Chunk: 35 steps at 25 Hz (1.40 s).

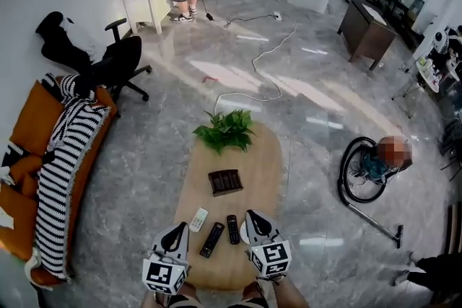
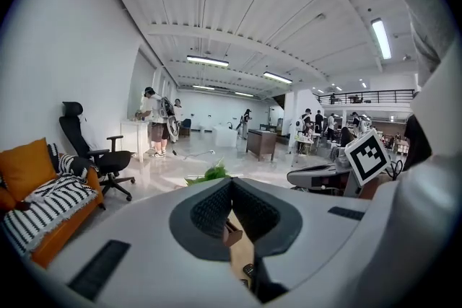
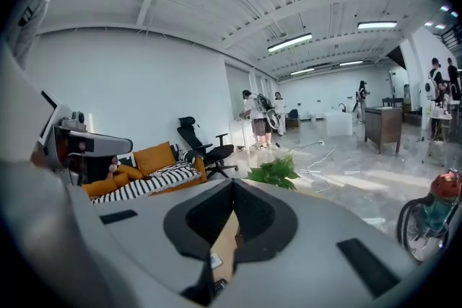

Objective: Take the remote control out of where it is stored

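- While both grippers hang above the near end of the oval wooden table point(image 1: 263, 162), the left gripper point(image 1: 177, 231) has its jaws pressed together at the tips, with nothing caught between them.
- The right gripper point(image 1: 256, 221) is closed the same way. Its tips meet and its pads are empty.
- A dark brown holder point(image 1: 225, 182) sits on the table ahead of both pairs of jaws, beyond their tips and roughly midway between them. Whether a remote lies in its slots cannot be told.
- A white remote point(image 1: 198, 219) lies flat on the tabletop just ahead of the left jaws and a little to their right.
- A black remote point(image 1: 212, 239) lies beside the left jaws on their right, angled, and apart from them.
- A second black remote point(image 1: 233, 229) lies just left of the right jaws. Neither gripper touches any remote.
- A pale round object point(image 1: 243, 231) shows at the left side of the right jaws, mostly hidden by them.
- A green plant point(image 1: 225, 130) stands well ahead of the jaws, past the holder at the table's far end.
- An orange sofa point(image 1: 29, 126) with a striped blanket point(image 1: 65, 155) stands well to the left of the left jaws.
- A vacuum cleaner point(image 1: 364, 169) rests on the floor well to the right of the right jaws.
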{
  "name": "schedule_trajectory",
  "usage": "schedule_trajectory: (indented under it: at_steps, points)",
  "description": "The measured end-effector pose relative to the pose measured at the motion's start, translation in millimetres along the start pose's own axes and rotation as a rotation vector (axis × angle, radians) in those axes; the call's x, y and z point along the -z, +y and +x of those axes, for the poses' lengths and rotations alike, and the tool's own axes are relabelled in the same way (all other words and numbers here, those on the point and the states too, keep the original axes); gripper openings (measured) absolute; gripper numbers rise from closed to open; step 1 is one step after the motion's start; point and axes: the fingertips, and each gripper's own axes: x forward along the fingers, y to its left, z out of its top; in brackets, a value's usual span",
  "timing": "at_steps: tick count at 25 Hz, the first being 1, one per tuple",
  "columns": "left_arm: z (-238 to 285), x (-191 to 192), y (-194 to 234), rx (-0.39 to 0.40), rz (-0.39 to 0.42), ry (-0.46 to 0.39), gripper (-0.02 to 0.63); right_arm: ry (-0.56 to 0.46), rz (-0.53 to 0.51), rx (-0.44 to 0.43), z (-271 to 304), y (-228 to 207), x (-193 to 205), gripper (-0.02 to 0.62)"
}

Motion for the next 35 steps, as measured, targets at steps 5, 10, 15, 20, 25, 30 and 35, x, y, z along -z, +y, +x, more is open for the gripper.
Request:
schedule_trajectory:
  at_steps: [5,10,15,20,25,30,35]
  points:
    - [-13,-26,2,-0.017,0.020,-0.034,0.005,-0.017,-0.029,0.000,-13,8,-26,0.008]
    - [-19,-41,2,-0.029,0.028,-0.055,0.006,-0.037,-0.045,0.005,-22,12,-40,0.008]
    - [-31,-61,1,-0.033,0.043,-0.081,0.006,-0.045,-0.053,-0.006,-34,20,-54,0.008]
    - [-42,-77,0,-0.042,0.065,-0.105,0.006,-0.072,-0.072,-0.026,-43,28,-72,0.008]
    - [-55,-83,-3,-0.062,0.071,-0.116,0.006,-0.101,-0.074,-0.033,-53,31,-85,0.008]
    - [-73,-85,-5,-0.079,0.072,-0.128,0.005,-0.115,-0.088,-0.034,-67,38,-92,0.008]
    - [-88,-94,-8,-0.080,0.095,-0.144,0.006,-0.137,-0.100,-0.016,-85,40,-102,0.008]
